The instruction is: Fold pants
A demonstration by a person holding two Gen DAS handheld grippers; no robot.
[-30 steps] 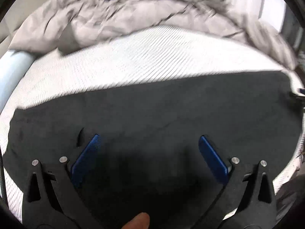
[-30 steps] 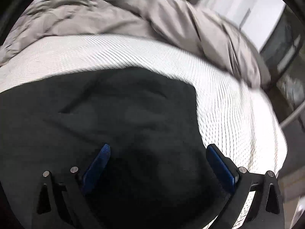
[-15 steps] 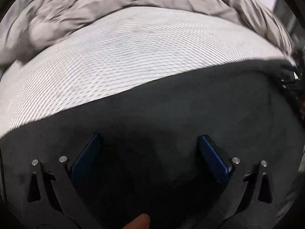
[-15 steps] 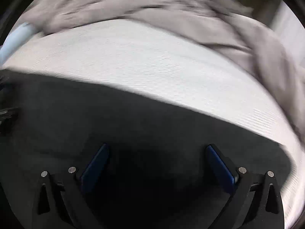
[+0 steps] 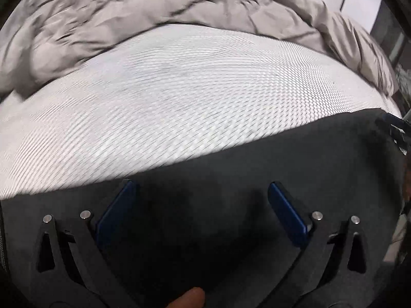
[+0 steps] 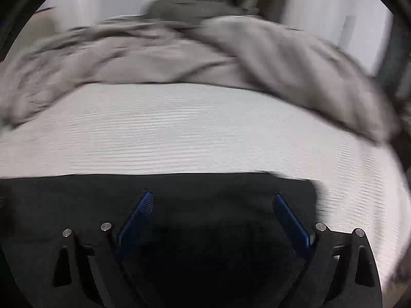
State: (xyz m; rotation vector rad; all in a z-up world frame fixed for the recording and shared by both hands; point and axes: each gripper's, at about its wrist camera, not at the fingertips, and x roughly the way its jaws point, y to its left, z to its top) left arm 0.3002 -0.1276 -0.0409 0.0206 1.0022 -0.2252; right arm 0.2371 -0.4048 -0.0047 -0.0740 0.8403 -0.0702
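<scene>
White textured bed (image 5: 179, 97), grey duvet (image 5: 128, 20) bunched behind; black pants (image 5: 282, 164) are laid flat along its near edge. Left claw (image 5: 200, 192) is spread above them; right claw (image 6: 213, 200) is closing, pinching nothing. No writing is legible.

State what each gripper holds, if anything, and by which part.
Nothing is held. The left gripper is open over the dark pants; the right gripper is just beginning to close above the pants, with no fabric pinched between its fingers.

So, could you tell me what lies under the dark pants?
The dark fabric pants lie on a white textured mattress cover; the part beneath them is hidden.
</scene>
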